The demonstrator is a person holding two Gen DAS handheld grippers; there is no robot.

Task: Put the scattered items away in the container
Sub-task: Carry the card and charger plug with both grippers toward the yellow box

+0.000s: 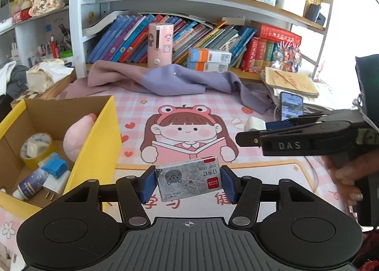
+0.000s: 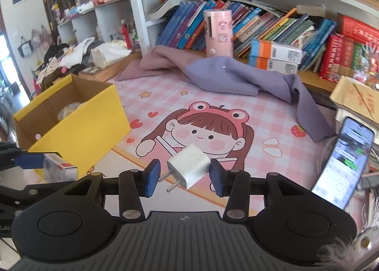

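My left gripper (image 1: 187,182) is shut on a silver staple box (image 1: 188,179) with a cat print, held over the pink desk mat. The box also shows in the right wrist view (image 2: 59,169), beside the yellow cardboard box (image 2: 78,124). My right gripper (image 2: 184,176) is shut on a white plug charger (image 2: 189,168), its prongs pointing at the left pad. In the left wrist view the right gripper (image 1: 253,128) holds the charger (image 1: 254,124) at the right. The yellow box (image 1: 106,133) at the left holds a tape roll (image 1: 35,150), a pink plush (image 1: 78,136), a blue item (image 1: 55,168), a small bottle (image 1: 29,185) and a white plug (image 1: 53,183).
A purple cloth (image 1: 165,79) lies at the back of the mat (image 1: 189,105). A phone (image 2: 343,164) leans at the right by stacked papers (image 1: 289,83). A pink cylinder (image 1: 160,44) and books stand on the shelf behind.
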